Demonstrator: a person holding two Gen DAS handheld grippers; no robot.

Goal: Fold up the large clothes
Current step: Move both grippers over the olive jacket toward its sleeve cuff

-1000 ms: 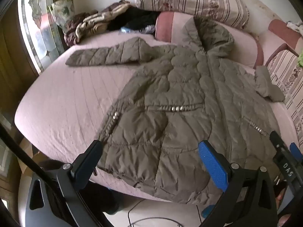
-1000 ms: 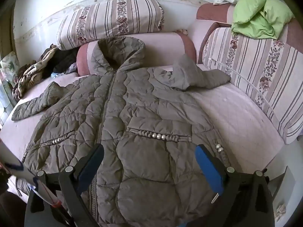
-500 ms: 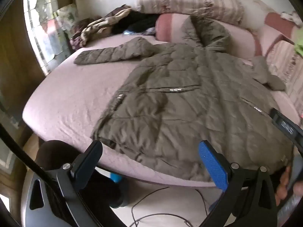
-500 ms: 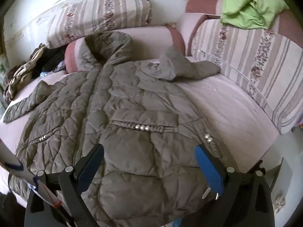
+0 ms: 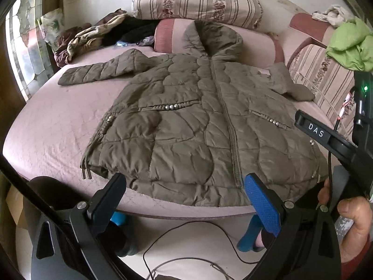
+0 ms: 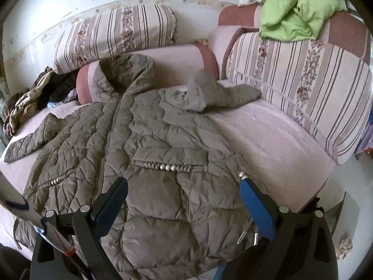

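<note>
Left wrist view, jacket [image 5: 200, 126] hem at bed [image 5: 53, 126] edge, both grippers' fingers apart.

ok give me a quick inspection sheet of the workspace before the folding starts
surface: pink quilted bed, creased but bare at the left.
job's things: olive quilted jacket flat, zipped, front up; both sleeves spread out, hood against the bolster.
clutter: heap of clothes at the bed's far left corner; green cloth on the sofa back.
grippers: left gripper open at the hem; right gripper open over the hem; neither holds anything.
cables: black cable looped on the floor.
surroundings: striped cushions, window at left.
</note>
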